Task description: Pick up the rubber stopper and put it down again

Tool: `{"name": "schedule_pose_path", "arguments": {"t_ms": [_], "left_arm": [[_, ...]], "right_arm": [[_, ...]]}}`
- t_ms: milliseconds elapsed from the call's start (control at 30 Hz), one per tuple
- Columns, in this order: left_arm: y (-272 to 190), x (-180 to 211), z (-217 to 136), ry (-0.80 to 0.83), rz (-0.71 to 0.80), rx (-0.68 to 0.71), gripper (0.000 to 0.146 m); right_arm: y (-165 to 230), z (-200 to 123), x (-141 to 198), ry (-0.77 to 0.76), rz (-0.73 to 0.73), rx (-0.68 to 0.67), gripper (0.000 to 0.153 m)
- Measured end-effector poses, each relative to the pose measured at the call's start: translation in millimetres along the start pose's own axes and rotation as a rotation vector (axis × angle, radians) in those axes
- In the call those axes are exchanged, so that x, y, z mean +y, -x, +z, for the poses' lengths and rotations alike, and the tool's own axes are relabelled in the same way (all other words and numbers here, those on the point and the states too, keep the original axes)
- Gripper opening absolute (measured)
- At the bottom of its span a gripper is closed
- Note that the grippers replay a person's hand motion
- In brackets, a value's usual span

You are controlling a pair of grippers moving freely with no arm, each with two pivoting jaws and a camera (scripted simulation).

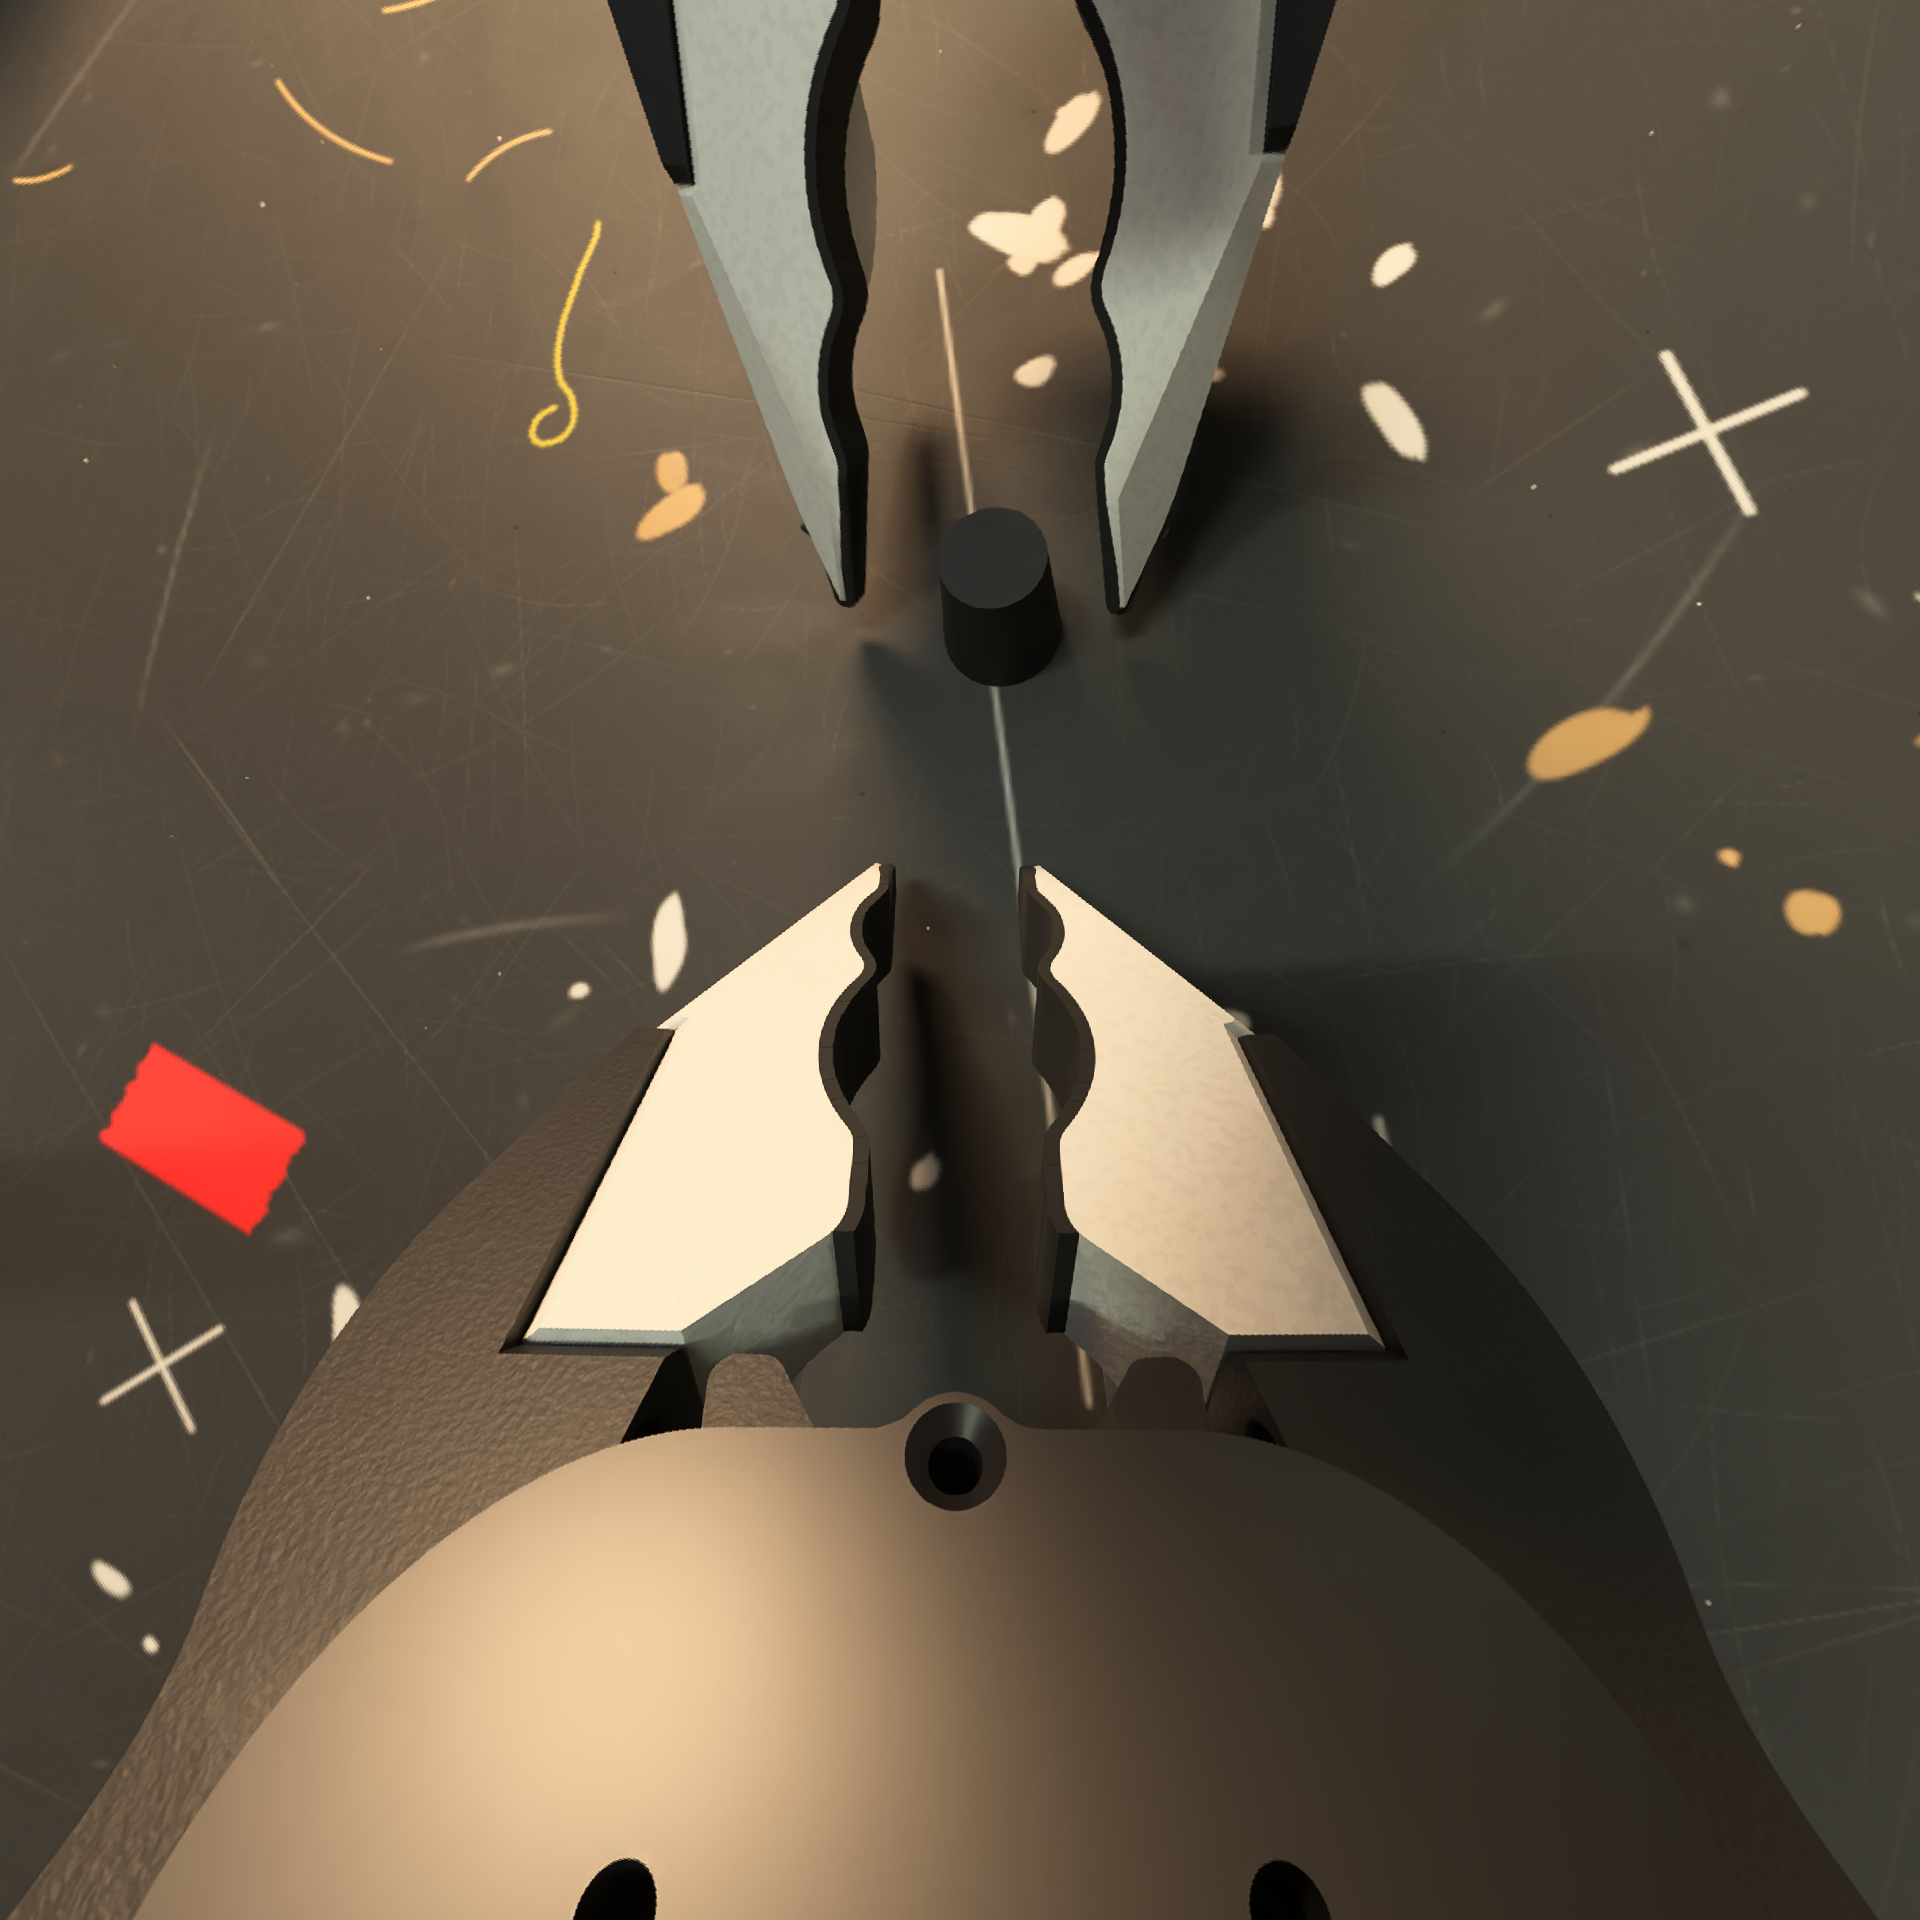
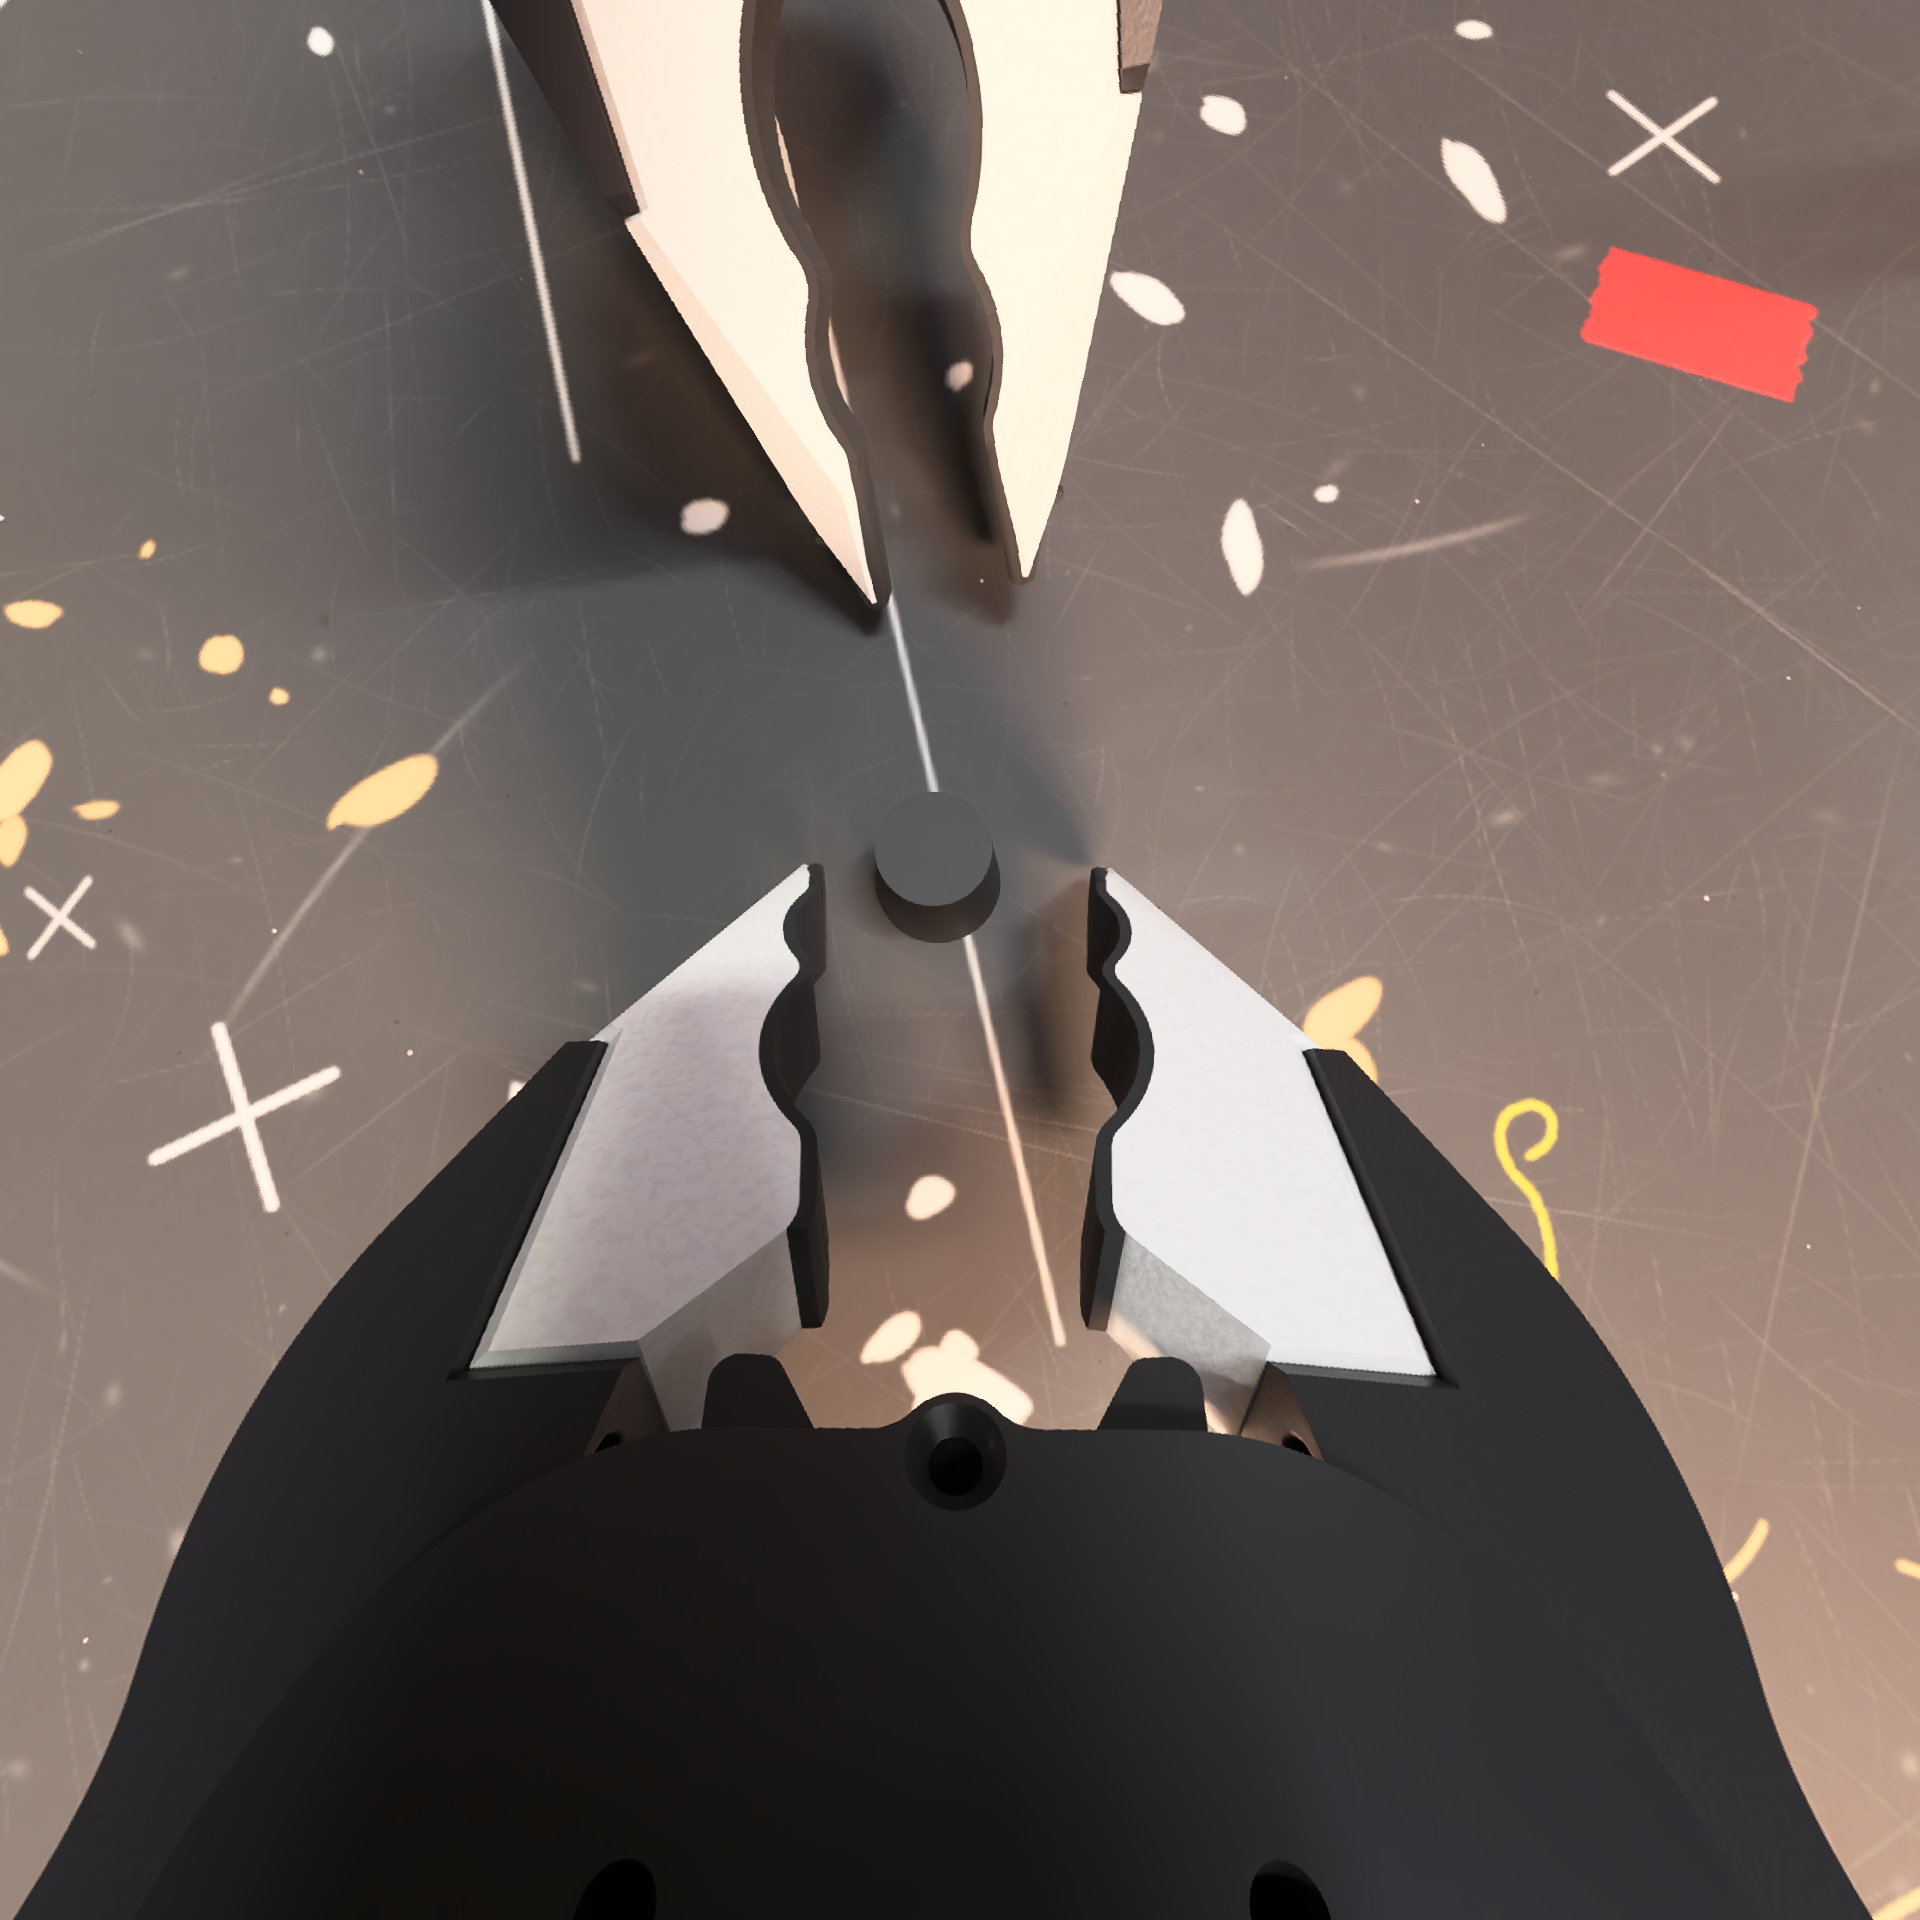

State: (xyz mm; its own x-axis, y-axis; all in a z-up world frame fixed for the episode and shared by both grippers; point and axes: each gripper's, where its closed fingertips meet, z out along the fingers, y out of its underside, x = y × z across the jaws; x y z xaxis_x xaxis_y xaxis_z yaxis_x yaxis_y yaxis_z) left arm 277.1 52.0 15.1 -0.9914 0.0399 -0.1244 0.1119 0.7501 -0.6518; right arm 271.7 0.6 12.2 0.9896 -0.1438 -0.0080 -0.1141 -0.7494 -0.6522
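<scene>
Down on the tabletop (image 1: pixel 312 727): rubber stopper (image 1: pixel 997 597) upright between open tips of right hand-held gripper (image 2: pixel 954 883). Left hand-held gripper (image 1: pixel 956 873) nearby, slightly open, empty. Could tip if squeezed off-centre.

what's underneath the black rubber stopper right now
The rubber stopper stands upright on the dark scratched table, between the open right gripper fingertips. A thin pale line on the table runs under it. Its base hides that patch of table.
</scene>
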Motion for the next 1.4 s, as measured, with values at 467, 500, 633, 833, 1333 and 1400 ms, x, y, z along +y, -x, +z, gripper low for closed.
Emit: {"name": "schedule_pose_path", "arguments": {"t_ms": [467, 500, 633, 833, 1333, 1400], "left_arm": [[-1.7, -2.8, 2.3, 0.003, 0.028, -0.020, 0.021], [-1.2, -2.3, 2.1, 0.005, 0.029, -0.024, 0.021], [-0.6, -1.5, 1.6, 0.010, 0.035, -0.032, 0.021], [-0.7, -2.0, 2.2, 0.013, 0.041, -0.041, 0.021], [-1.3, -1.5, 2.2, 0.018, 0.049, -0.047, 0.021], [-1.3, -1.5, 2.2, 0.019, 0.050, -0.048, 0.021]], "right_arm": [[2.3, 6.0, -6.4, -0.029, 0.006, -0.001, 0.044], [2.7, 5.8, -6.1, -0.029, 0.006, -0.002, 0.044], [4.0, 5.2, -5.2, -0.033, 0.013, -0.007, 0.046], [4.0, 5.5, -5.3, -0.035, 0.017, -0.004, 0.047], [2.5, 4.6, -4.1, -0.045, 0.023, 0.012, 0.024], [2.0, 4.8, -4.4, -0.045, 0.026, 0.015, 0.024]]}}
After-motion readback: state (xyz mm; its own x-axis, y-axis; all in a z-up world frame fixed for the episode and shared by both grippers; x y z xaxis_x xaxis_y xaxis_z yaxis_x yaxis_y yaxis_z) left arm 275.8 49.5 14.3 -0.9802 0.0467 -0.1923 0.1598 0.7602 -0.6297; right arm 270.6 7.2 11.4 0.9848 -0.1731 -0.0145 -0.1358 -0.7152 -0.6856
